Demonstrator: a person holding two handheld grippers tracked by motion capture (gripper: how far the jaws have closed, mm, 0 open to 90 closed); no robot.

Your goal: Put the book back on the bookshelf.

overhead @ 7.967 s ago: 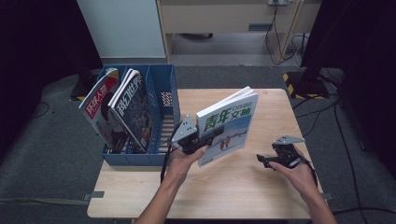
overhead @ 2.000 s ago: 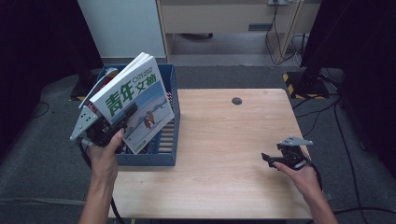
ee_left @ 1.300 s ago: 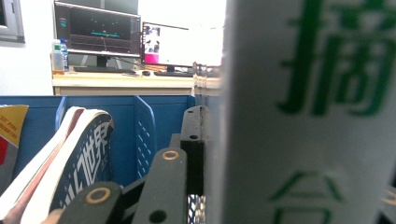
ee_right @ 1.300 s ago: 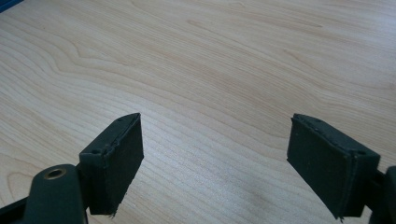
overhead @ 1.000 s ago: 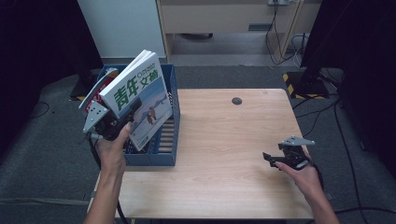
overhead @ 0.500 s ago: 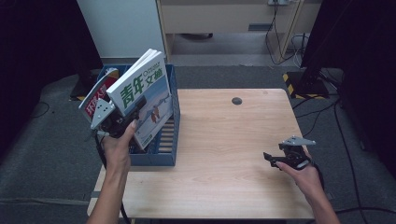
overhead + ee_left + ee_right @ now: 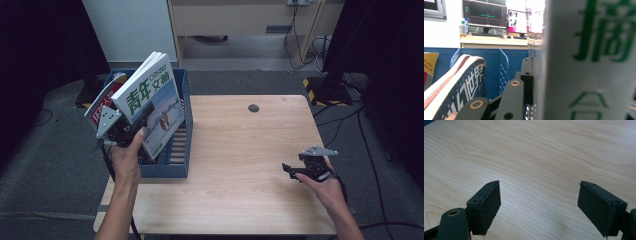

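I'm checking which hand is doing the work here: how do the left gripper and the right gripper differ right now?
The left gripper is shut on the magazine with green characters; the right gripper is open, with nothing between its fingers. The left is raised above the blue file box at the table's left edge; the right rests low over the bare wooden table. Both are hand-held.

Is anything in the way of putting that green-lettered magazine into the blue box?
Partly. The left gripper holds the magazine above the blue box. Other magazines already lean in its left part, beside the held one. The slots to the right look free.
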